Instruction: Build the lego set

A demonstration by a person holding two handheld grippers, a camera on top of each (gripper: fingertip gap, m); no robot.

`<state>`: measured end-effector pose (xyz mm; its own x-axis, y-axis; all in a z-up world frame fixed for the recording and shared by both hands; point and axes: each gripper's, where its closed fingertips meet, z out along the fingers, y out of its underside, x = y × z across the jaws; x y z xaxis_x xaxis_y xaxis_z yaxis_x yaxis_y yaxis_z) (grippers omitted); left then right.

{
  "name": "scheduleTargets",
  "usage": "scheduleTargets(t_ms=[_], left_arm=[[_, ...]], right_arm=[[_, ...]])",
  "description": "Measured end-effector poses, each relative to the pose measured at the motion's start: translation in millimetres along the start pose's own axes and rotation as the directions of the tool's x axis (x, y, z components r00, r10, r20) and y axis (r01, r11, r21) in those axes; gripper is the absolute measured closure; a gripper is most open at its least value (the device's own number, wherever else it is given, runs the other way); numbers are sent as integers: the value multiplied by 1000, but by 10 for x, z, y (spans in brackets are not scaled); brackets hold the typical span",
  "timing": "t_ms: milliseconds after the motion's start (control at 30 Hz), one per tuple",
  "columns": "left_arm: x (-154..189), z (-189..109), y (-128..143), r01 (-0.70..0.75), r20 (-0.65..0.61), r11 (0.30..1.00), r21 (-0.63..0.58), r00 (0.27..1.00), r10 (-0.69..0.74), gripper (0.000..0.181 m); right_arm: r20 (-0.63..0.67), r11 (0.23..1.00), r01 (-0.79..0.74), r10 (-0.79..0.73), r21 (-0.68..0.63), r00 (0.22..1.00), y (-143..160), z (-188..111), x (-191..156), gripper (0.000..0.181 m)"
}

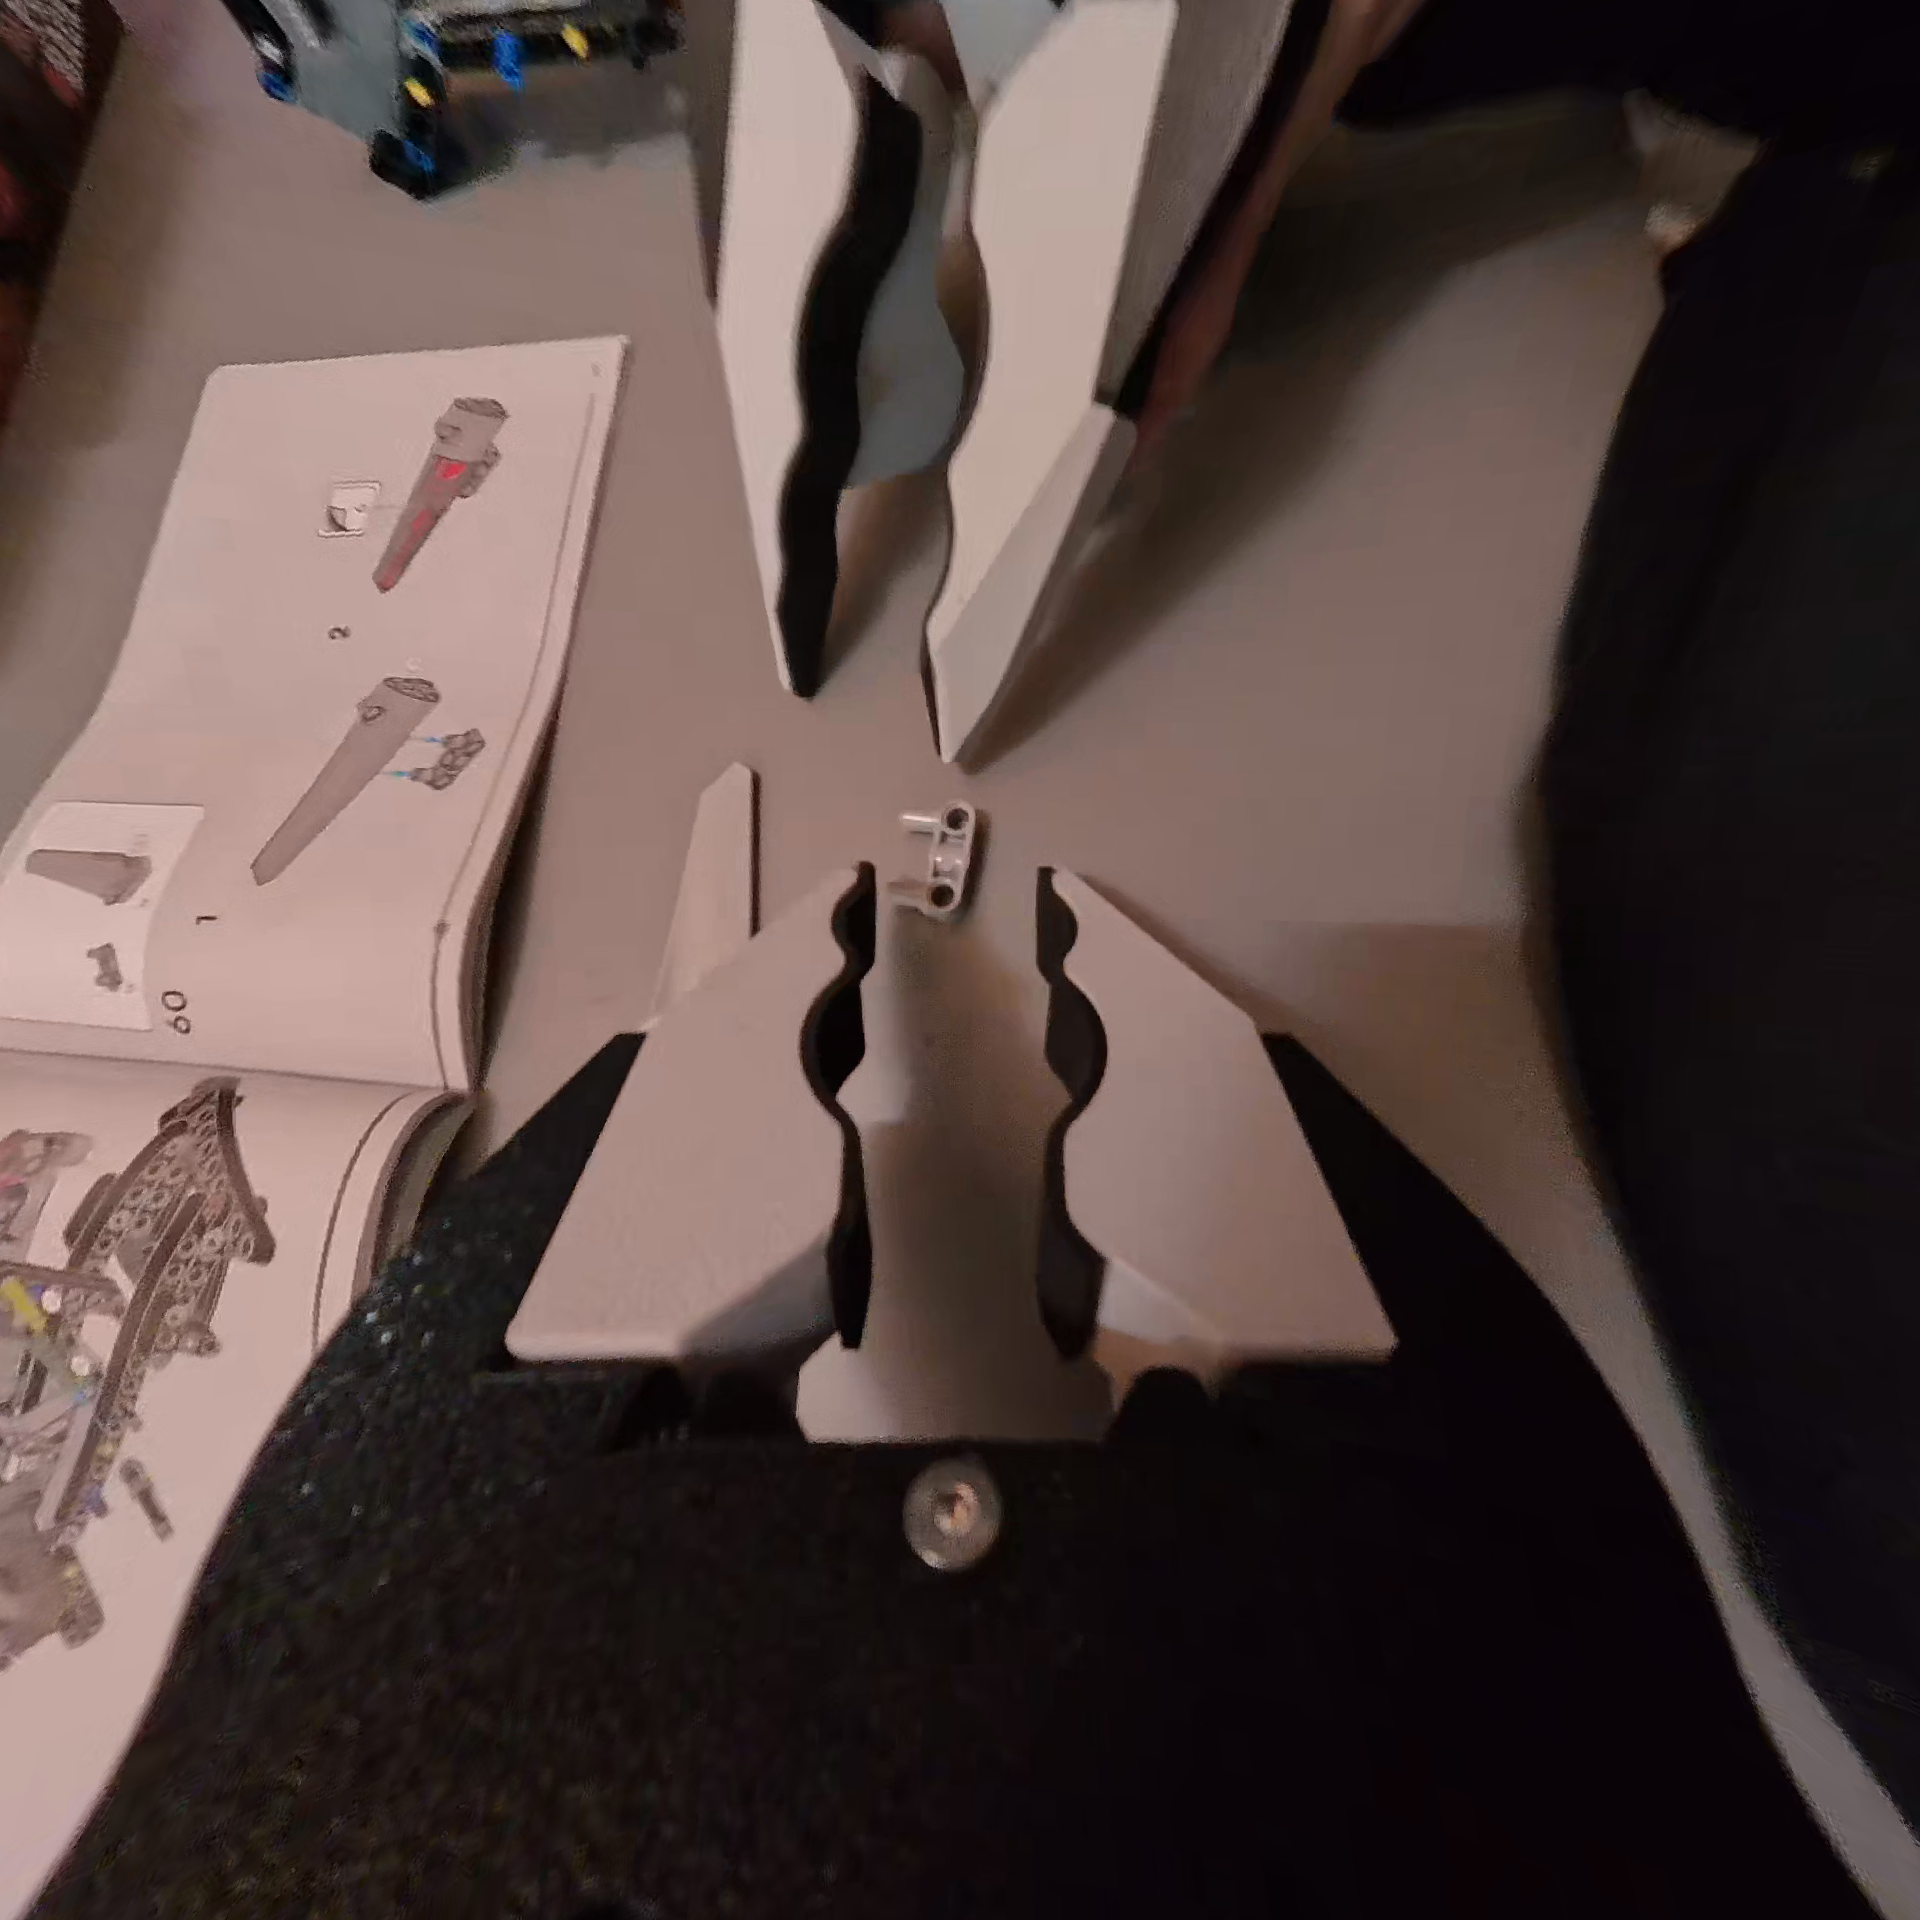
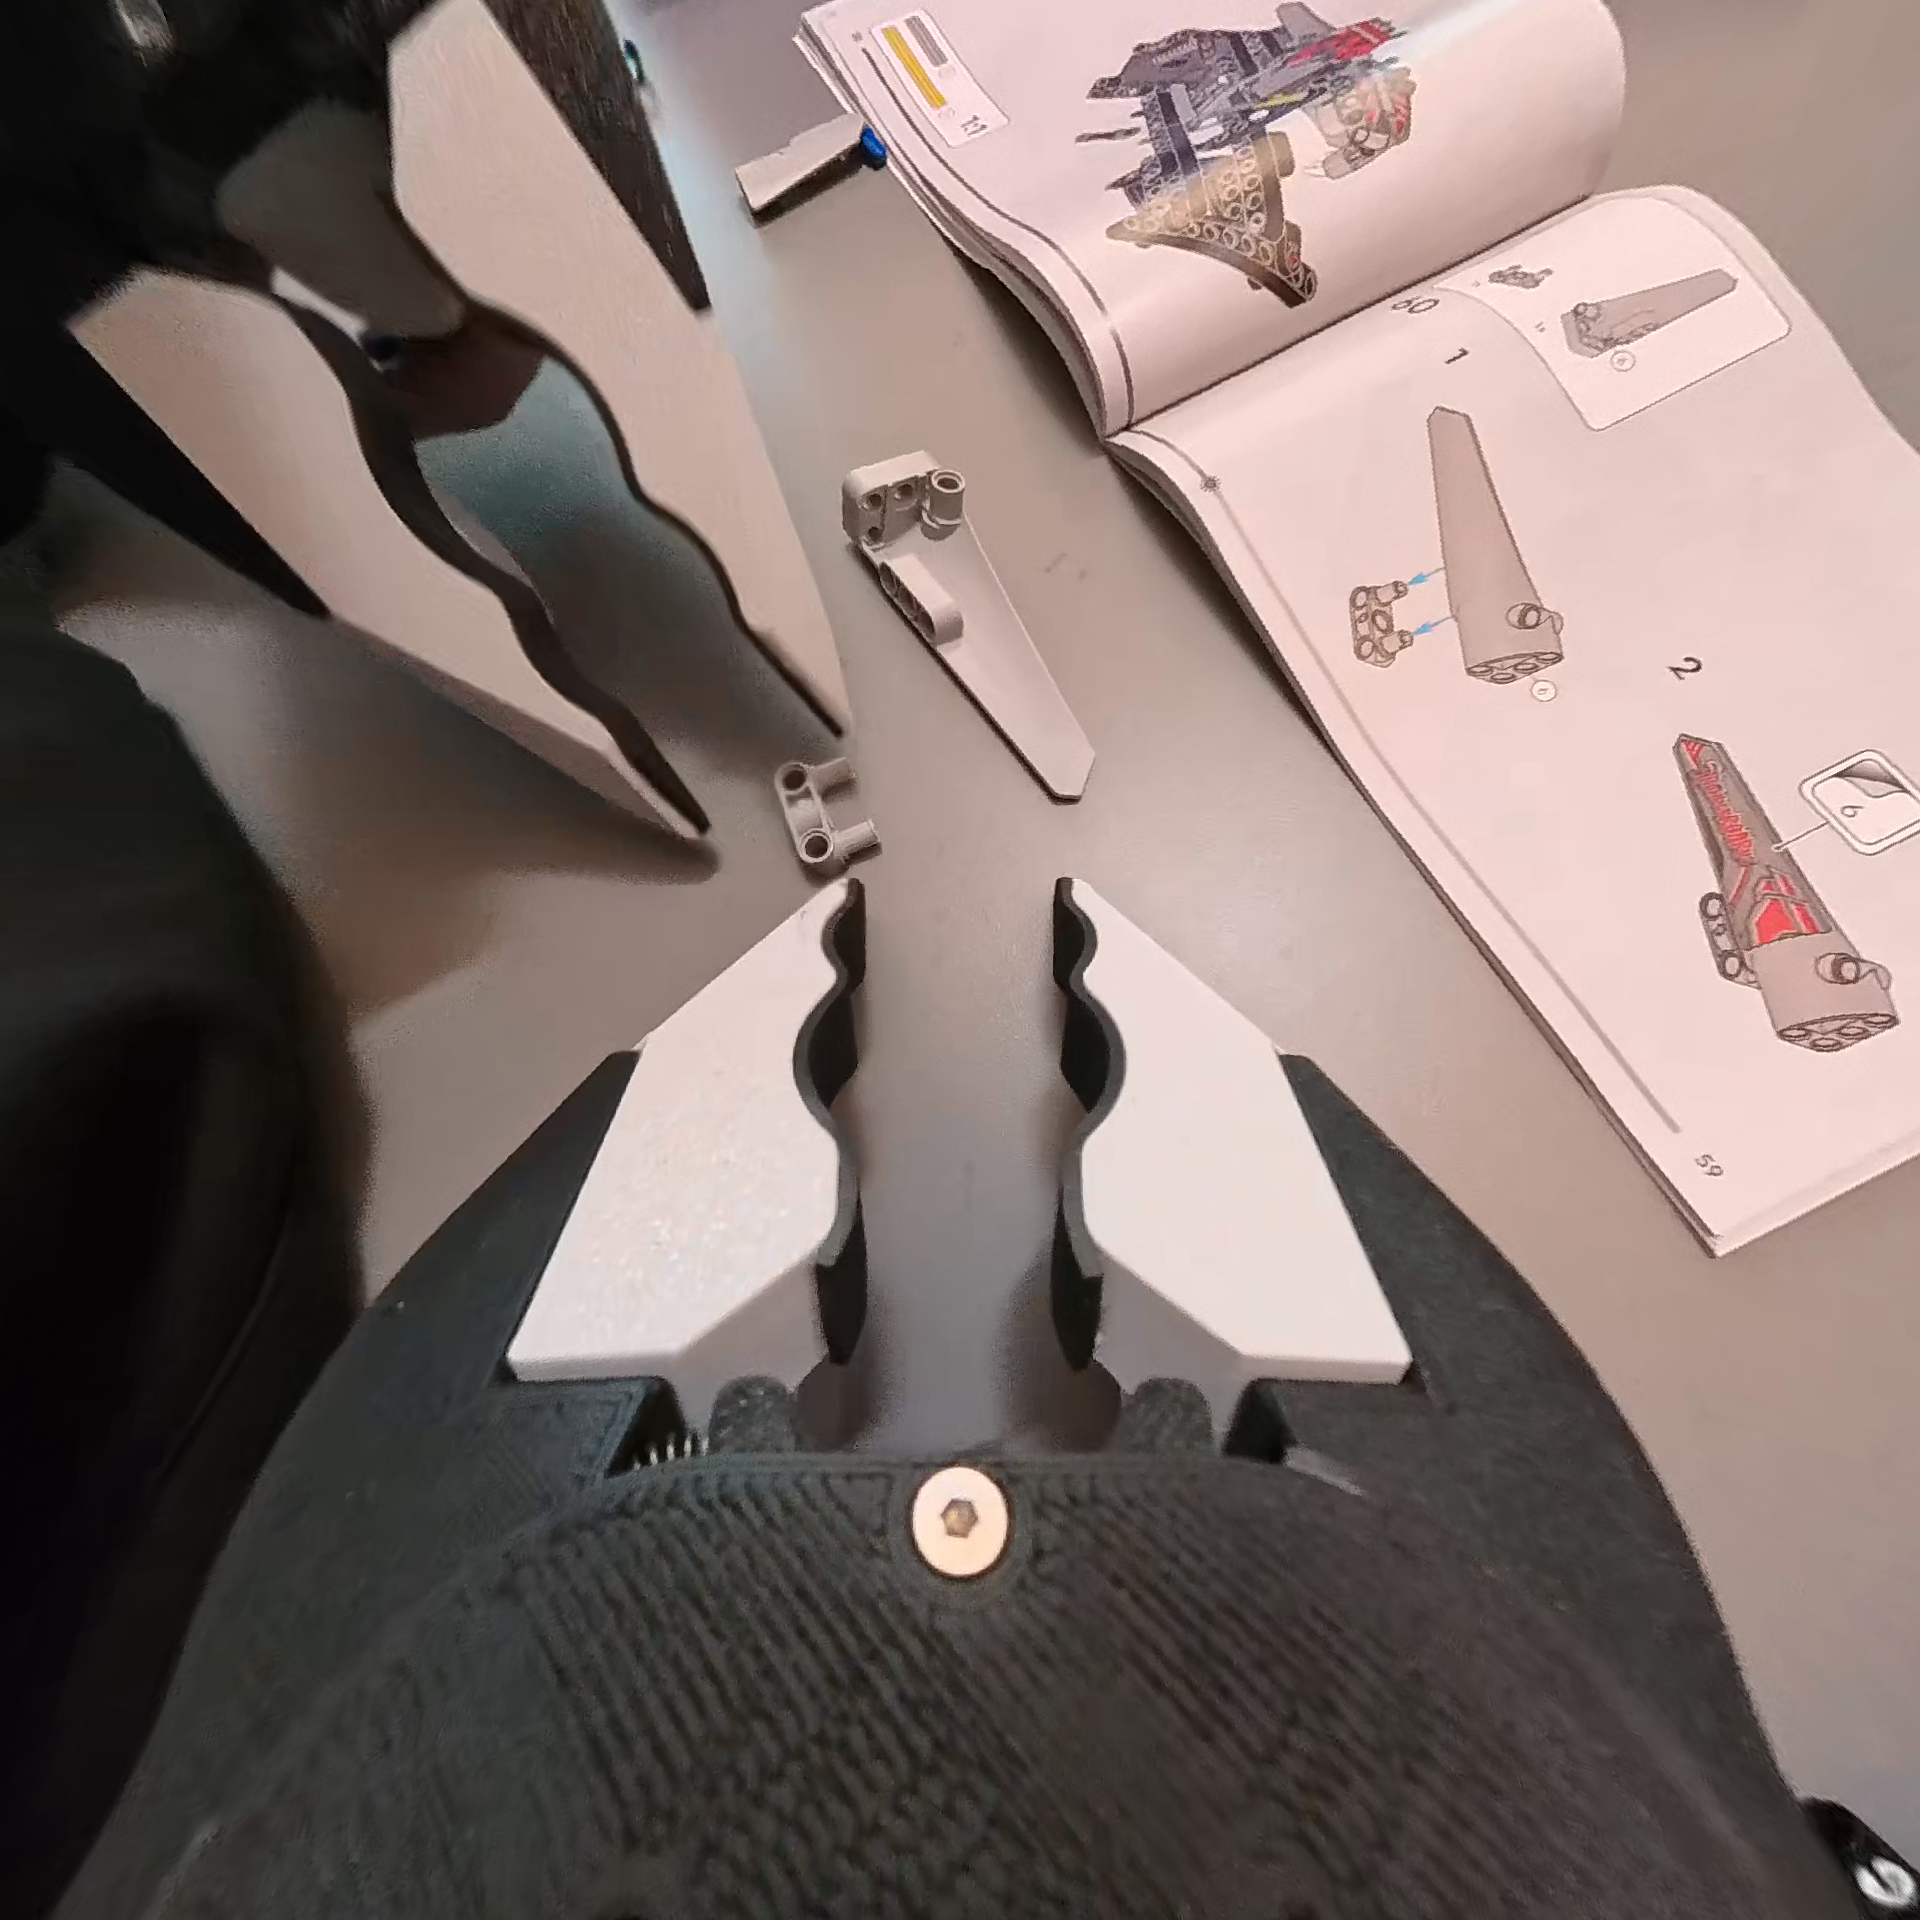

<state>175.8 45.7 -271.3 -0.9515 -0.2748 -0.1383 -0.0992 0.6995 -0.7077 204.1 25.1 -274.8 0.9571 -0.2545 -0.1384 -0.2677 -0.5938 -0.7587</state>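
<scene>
A small grey pin connector (image 1: 943, 860) lies on the grey table (image 1: 1299, 675), just ahead of the gap of my open, empty left gripper (image 1: 954, 878). My right gripper (image 1: 881, 724) comes in from the far side, open and empty, with its tips just short of the connector. In the right wrist view the connector (image 2: 826, 810) lies ahead and left of my right gripper (image 2: 958, 888), next to the left gripper's tips (image 2: 774, 777). A long tapered grey panel (image 2: 966, 613) lies flat beyond it. In the left wrist view the panel (image 1: 712, 883) is partly hidden behind my left finger.
An open instruction booklet (image 1: 312, 727) lies left of the grippers; in the right wrist view the booklet (image 2: 1455, 520) is on the right. A partly built model (image 1: 447, 83) stands at the back. A grey piece with a blue pin (image 2: 805, 166) lies by the booklet. A dark sleeve (image 1: 1766, 831) fills one side. Spacing between my two grippers at the tips: around 4 centimetres.
</scene>
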Motion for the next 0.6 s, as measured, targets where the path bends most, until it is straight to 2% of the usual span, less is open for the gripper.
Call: scheduleTargets(t_ms=[100,233,333,433,533,600], left_arm=[[-149,-169,-37,123,9,990,71,992,-124,149],[-654,-385,190,335,166,936,110,922,-350,149],[-660,-373,292,482,53,868,121,870,-491,138],[-613,-310,313,465,21,878,112,883,-470,139],[-624,-245,340,387,84,918,83,915,-393,141],[-626,-177,403,357,120,933,42,926,-359,151]], right_arm=[[-3,1000,22,-22,-5,1000,6,6,-19,147],[1,1000,24,-24,-5,1000,1,11,-18,148],[-3,1000,29,-29,-7,1000,-7,23,-9,152],[-31,998,61,-61,-13,998,-5,36,-3,154],[-69,994,111,-112,-23,991,3,44,-7,152],[-86,990,142,-144,-24,986,2,45,-20,154]])
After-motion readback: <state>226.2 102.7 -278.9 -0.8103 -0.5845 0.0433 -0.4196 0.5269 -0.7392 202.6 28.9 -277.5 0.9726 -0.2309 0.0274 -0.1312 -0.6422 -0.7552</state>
